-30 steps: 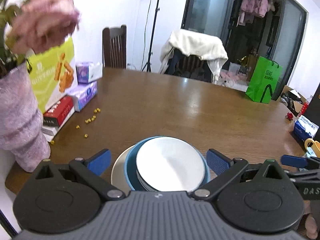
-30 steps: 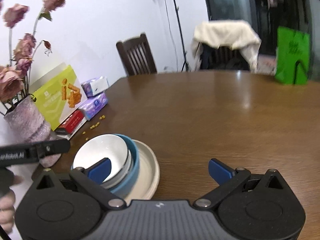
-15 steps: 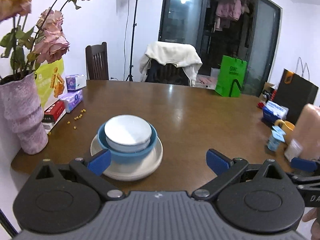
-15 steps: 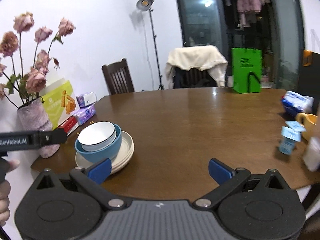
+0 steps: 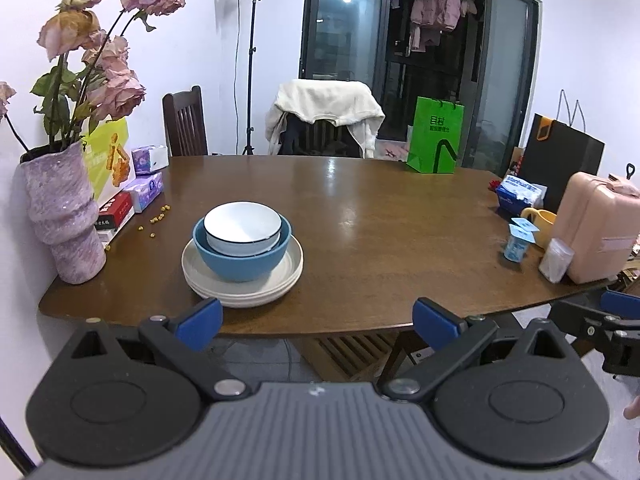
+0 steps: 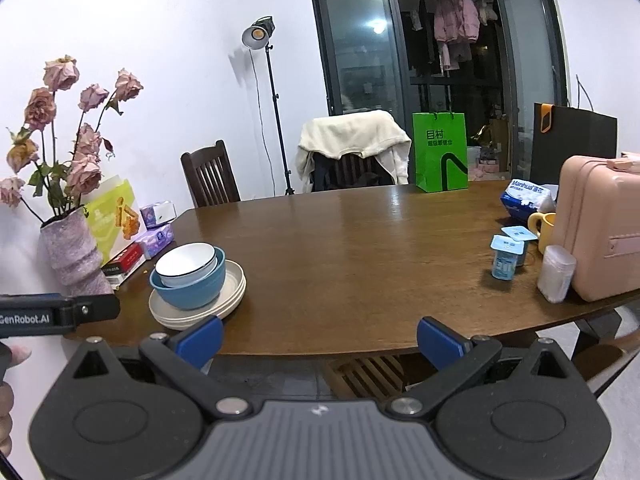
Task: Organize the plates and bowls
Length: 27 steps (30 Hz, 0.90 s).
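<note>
A white bowl (image 5: 242,222) sits inside a blue bowl (image 5: 241,258), which sits on a stack of cream plates (image 5: 280,280) near the left front of the brown table (image 5: 380,216). The same stack shows in the right wrist view: white bowl (image 6: 185,260), blue bowl (image 6: 192,290), plates (image 6: 230,294). My left gripper (image 5: 316,320) is open and empty, held off the table's front edge, facing the stack. My right gripper (image 6: 318,340) is open and empty, also off the front edge, to the right of the stack.
A purple vase of dried roses (image 5: 64,216) stands left of the stack, with boxes and tissue packs (image 5: 136,196) behind. A pink case (image 6: 596,228), yogurt cups (image 6: 506,258), a yellow mug (image 6: 542,228) and a green bag (image 6: 440,158) stand at the right. Chairs stand beyond the table.
Both grippers have pulled back and up from the stack, away past the table's front edge. The bowls and plates stay stacked in place.
</note>
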{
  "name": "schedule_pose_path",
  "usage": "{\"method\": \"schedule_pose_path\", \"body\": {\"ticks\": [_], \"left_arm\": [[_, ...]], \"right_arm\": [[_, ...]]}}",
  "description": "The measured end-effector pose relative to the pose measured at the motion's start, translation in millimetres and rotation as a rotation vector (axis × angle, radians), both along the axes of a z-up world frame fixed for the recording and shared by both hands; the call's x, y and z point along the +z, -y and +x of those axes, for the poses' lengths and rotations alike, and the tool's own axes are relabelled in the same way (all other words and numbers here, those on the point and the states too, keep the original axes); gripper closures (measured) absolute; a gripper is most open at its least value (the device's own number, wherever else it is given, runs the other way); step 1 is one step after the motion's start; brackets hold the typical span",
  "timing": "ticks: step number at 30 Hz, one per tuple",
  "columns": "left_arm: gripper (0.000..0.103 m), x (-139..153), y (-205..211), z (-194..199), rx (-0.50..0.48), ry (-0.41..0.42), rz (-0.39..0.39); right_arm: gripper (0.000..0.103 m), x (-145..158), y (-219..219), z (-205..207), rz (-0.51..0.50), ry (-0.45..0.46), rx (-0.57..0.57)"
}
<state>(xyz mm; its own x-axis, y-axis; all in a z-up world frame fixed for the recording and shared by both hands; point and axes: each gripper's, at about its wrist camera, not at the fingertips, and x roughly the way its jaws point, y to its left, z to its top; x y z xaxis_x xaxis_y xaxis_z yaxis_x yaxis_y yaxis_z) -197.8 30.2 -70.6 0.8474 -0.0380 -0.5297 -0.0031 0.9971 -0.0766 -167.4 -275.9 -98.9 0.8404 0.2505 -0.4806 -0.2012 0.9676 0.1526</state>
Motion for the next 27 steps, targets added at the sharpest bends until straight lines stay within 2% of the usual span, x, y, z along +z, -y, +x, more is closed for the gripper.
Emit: {"method": "schedule_pose_path", "body": {"ticks": [8, 27], "left_arm": [[0.000, 4.0, 4.6, -19.5, -0.016, 0.014, 0.007], [0.000, 15.2, 5.7, -35.2, -0.038, 0.053, 0.014]], "right_arm": [[0.000, 4.2, 4.6, -26.0, 0.006, 0.014, -0.015], [0.000, 14.3, 4.8, -45.4, 0.023, 0.059, -0.030]]}}
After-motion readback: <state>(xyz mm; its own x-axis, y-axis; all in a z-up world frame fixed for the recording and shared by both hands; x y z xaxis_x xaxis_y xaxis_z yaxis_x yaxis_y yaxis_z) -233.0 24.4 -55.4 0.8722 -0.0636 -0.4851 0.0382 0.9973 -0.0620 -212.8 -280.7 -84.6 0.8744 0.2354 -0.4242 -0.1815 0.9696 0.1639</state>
